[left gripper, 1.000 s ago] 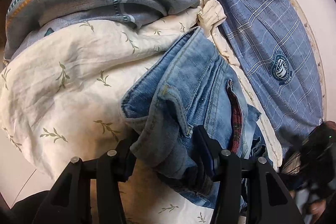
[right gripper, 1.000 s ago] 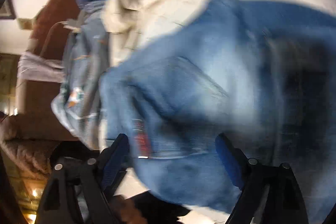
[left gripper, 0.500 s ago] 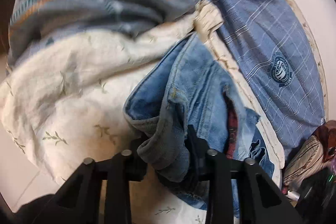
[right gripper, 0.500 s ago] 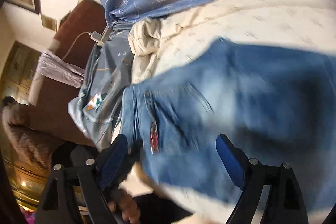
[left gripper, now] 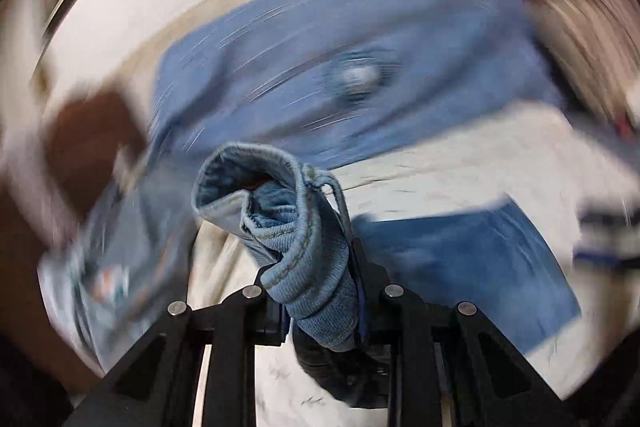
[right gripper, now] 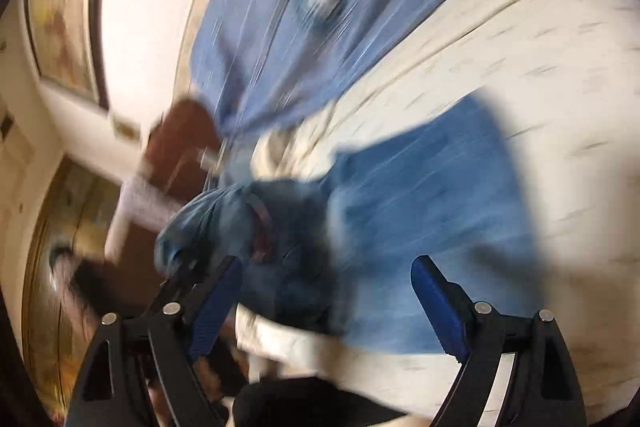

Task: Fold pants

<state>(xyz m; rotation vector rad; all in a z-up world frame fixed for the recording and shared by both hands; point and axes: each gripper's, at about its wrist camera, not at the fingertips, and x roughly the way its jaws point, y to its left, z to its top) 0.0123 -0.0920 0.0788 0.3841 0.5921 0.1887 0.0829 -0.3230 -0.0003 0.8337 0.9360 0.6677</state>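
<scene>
Only from left wrist: left gripper (left gripper: 320, 291) clamped on bunched jeans (left gripper: 296, 227). Right gripper (right gripper: 326, 301) spread wide, holding nothing.

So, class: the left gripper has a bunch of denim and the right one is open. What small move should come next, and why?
Probably bring the open right gripper onto the jeans beside it and close on the fabric. The left gripper is shut on a bunched edge, while the rest of the denim lies loose on the cream sheet, so a second grip would let the pair be spread.
</scene>
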